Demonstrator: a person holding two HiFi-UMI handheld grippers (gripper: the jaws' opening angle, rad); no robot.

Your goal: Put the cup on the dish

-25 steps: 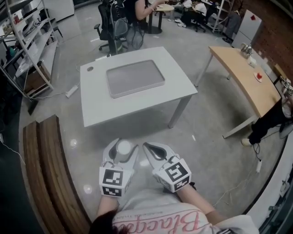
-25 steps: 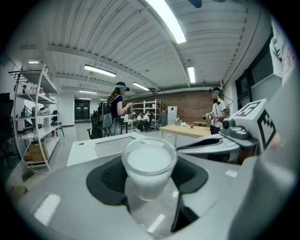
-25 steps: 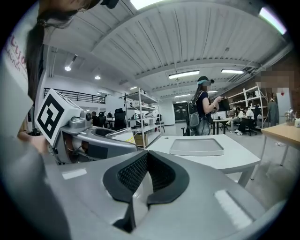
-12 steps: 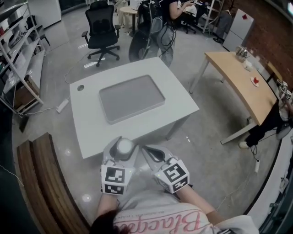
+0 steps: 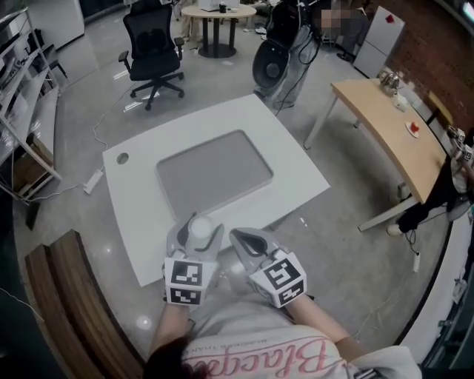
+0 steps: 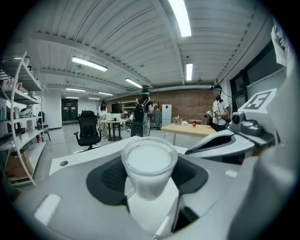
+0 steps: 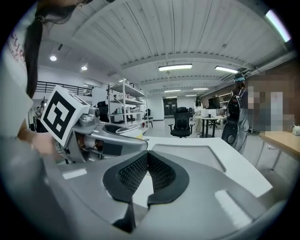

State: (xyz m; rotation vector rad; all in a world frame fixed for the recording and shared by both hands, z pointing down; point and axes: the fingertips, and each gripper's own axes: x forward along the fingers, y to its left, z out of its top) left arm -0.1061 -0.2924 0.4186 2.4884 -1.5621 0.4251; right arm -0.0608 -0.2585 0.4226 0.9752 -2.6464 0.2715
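A translucent white cup (image 5: 201,229) (image 6: 149,165) stands upright between the jaws of my left gripper (image 5: 196,235) (image 6: 149,174), which is shut on it. The gripper hangs over the near edge of the white table (image 5: 141,244). A grey rectangular tray, the dish (image 5: 213,172) (image 7: 197,152), lies in the middle of that table, ahead of the cup. My right gripper (image 5: 246,242) (image 7: 146,171) is beside the left one, shut with its black pads touching and nothing between them.
A wooden bench (image 5: 70,311) runs along the left near me. A wooden desk (image 5: 389,122) with small items stands at the right. A black office chair (image 5: 152,44), a round table (image 5: 217,13) and people stand beyond the white table. Shelves (image 5: 22,89) line the far left.
The view has closed in on the white table: its near edge now lies under both grippers. The cup stays held in the left gripper, the right stays shut.
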